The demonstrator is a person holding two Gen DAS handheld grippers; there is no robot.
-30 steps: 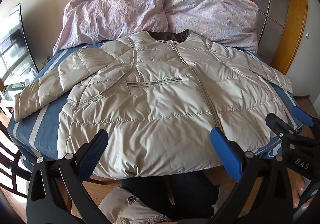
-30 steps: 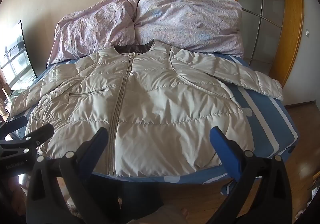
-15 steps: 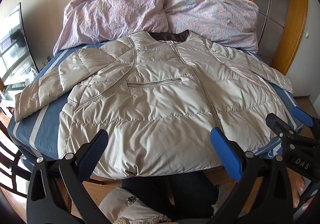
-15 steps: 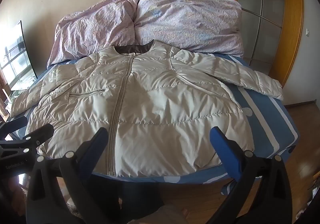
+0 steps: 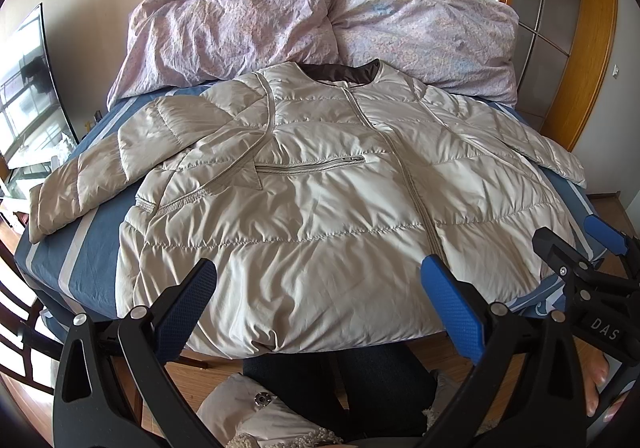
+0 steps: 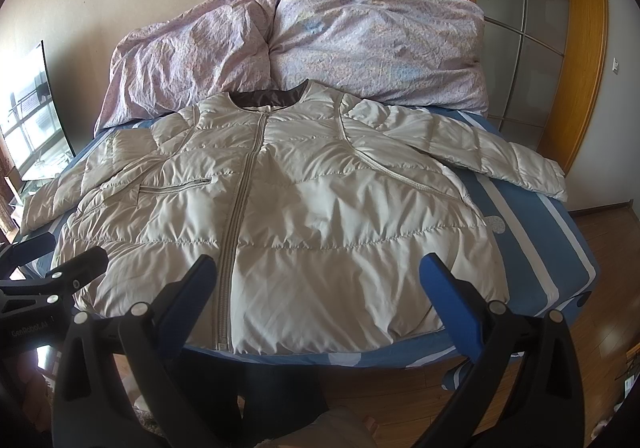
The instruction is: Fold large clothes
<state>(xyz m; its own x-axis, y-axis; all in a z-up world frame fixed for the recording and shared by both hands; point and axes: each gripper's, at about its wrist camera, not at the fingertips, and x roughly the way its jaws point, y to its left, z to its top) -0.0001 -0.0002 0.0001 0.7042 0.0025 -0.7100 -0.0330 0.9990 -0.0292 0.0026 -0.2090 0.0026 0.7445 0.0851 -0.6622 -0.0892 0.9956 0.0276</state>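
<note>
Blue striped bedding covers the bed (image 6: 532, 232), with a crumpled lilac duvet (image 6: 360, 43) heaped at the head. On it a beige padded jacket (image 5: 320, 207) is spread flat, zipped, front up, both sleeves stretched out sideways. No fold is seen yet, so the whole task is judged to remain: sleeves in, then body doubled. The left gripper (image 5: 320, 288) and right gripper (image 6: 320, 288) are held before the hem, jaws wide apart, nothing gripped.
</note>
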